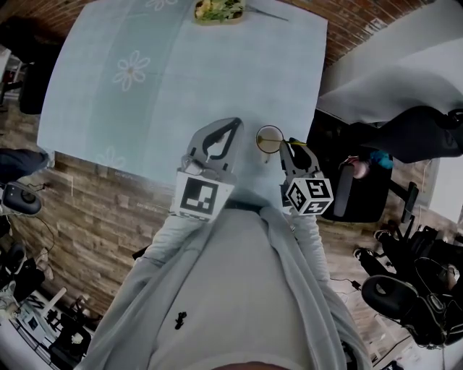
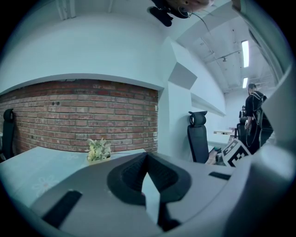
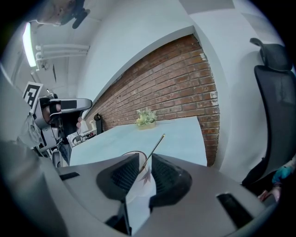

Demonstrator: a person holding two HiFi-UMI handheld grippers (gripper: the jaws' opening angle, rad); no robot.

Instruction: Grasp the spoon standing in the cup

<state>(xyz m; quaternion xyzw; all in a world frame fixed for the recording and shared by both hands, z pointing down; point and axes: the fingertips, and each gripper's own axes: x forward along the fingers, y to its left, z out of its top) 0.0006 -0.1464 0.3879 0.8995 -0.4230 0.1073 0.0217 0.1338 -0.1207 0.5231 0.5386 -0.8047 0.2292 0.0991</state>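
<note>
1. The head view looks steeply down from above the person onto the near edge of the worktop (image 1: 181, 87), with the left tongs (image 1: 233, 127) and the right tongs (image 1: 288, 147) close below it.
2. The left gripper view sits low behind its own tongs (image 2: 148, 159) and faces almost level across the worktop to the brick wall (image 2: 69, 115).
3. The right gripper view sits behind its own tongs (image 3: 144, 159), very near the cup (image 3: 141, 190), and faces the same wall.
4. All three views share the plant box (image 1: 217, 10) at the far edge of the worktop.
</note>
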